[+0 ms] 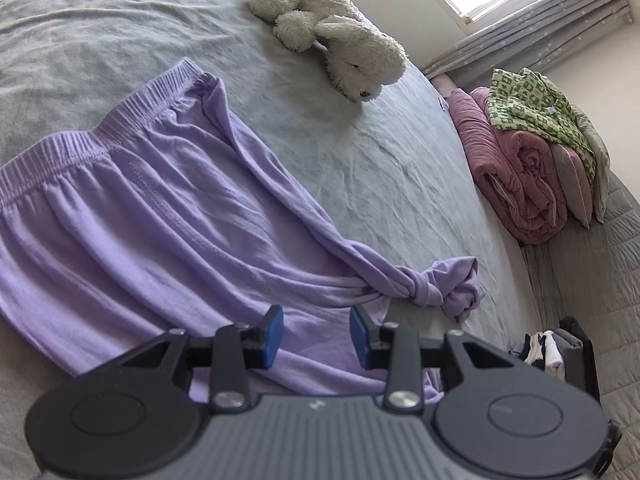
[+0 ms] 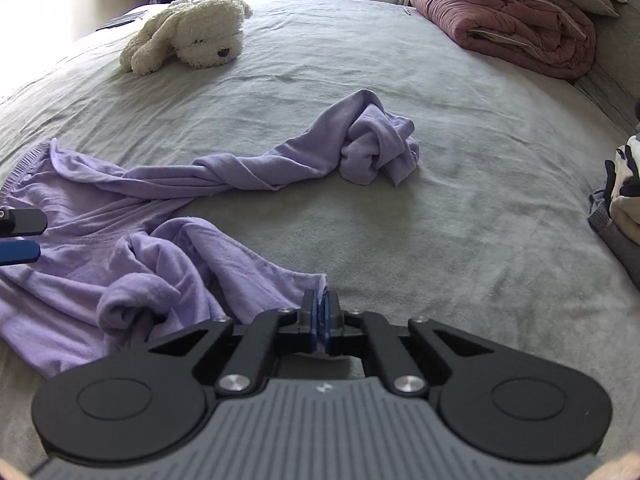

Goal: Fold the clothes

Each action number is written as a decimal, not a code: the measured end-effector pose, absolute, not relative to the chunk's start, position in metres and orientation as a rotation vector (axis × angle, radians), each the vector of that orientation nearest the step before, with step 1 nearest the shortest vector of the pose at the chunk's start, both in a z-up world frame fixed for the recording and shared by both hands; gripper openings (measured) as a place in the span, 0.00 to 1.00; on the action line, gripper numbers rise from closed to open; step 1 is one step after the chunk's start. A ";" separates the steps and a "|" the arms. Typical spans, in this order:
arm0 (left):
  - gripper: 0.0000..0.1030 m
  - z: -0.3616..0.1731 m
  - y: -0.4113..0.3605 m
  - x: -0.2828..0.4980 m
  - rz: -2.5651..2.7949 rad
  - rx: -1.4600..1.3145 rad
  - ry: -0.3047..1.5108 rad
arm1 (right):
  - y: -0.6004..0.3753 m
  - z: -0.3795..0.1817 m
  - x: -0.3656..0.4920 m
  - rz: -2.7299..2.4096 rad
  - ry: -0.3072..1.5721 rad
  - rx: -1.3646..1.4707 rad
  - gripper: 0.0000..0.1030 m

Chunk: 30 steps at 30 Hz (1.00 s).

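Observation:
Lilac trousers (image 1: 140, 208) lie spread on the grey bed, elastic waistband (image 1: 120, 120) at the far left. One leg is twisted into a rope that ends in a bunched knot (image 2: 372, 148). The other leg (image 2: 224, 264) lies crumpled, its hem reaching my right gripper (image 2: 320, 312). That gripper is shut, with a thin edge of the hem pinched between its blue pads. My left gripper (image 1: 316, 336) hovers over the trousers' near edge, jaws apart, nothing between them but cloth lying below. Its fingertips (image 2: 20, 232) show at the left edge of the right wrist view.
A white plush dog (image 2: 188, 36) lies at the far side of the bed sheet (image 2: 460, 208). A rolled pink quilt (image 1: 520, 168) with a green patterned garment (image 1: 536, 108) on it sits at the far right. A pile of clothes (image 2: 624, 200) lies at the right edge.

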State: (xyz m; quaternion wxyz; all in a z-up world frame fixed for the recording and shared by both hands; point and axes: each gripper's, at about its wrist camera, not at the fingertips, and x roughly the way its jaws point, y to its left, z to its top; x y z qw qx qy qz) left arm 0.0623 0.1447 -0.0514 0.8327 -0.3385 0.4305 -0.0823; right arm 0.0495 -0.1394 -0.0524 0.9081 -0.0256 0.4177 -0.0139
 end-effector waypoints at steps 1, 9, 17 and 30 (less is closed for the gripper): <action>0.35 -0.051 0.144 0.061 -0.179 -0.713 0.914 | -0.145 -0.051 0.046 -0.051 0.856 -0.057 0.02; 0.35 -0.054 0.132 0.057 -0.182 -0.643 0.928 | -0.215 -0.034 0.015 -0.240 0.833 -0.061 0.02; 0.35 -0.057 0.123 0.050 -0.166 -0.574 0.925 | -0.276 -0.022 -0.019 -0.403 0.809 -0.083 0.02; 0.35 -0.054 0.126 0.042 -0.166 -0.518 0.919 | -0.350 -0.023 -0.055 -0.594 0.797 -0.069 0.02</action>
